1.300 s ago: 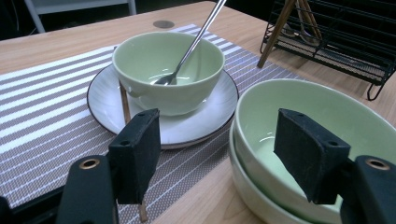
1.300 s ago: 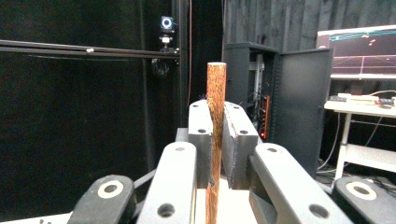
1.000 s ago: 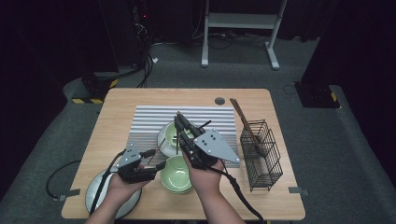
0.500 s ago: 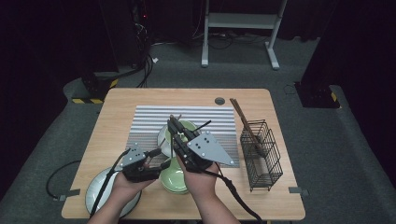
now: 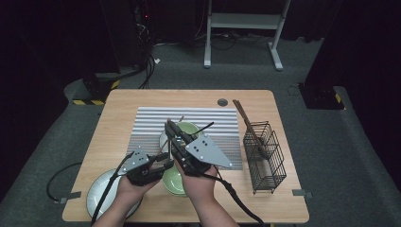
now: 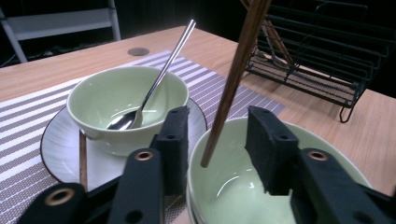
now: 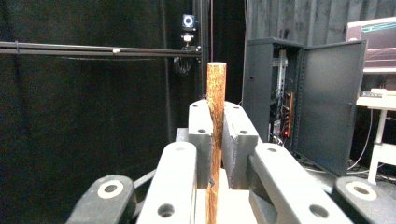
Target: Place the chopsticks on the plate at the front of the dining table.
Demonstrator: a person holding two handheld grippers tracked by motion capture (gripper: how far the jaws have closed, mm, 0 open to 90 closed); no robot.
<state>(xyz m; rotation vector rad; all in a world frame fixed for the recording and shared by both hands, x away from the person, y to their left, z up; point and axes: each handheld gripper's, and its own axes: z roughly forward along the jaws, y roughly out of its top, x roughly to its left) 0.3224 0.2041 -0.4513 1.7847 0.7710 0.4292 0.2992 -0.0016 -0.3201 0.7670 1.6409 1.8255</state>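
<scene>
the right gripper (image 7: 215, 140) is clamped on a single wooden chopstick (image 7: 215, 93), held with its upper end pointing away from the table and its tip hanging over the near bowl (image 6: 261, 186). the left gripper (image 6: 219, 140) straddles that bowl's rim, one jaw outside and one inside; its jaws have just been closing, but whether the pads already press the rim is hard to tell — i'd call them still apart.

as a judgement, the clearing is partway done: at least two chopsticks (image 5: 248, 126) already stand in the wire basket (image 5: 269, 175) right of the near bowl, while the one in hand has yet to go there. another chopstick (image 6: 83, 156) lies on the plate (image 6: 56, 149) under the far bowl (image 6: 126, 98), which holds one spoon (image 6: 159, 79).

counted: two green bowls, two plates — the second plate (image 5: 101, 189) left of the near bowl — one spoon, one basket.
</scene>
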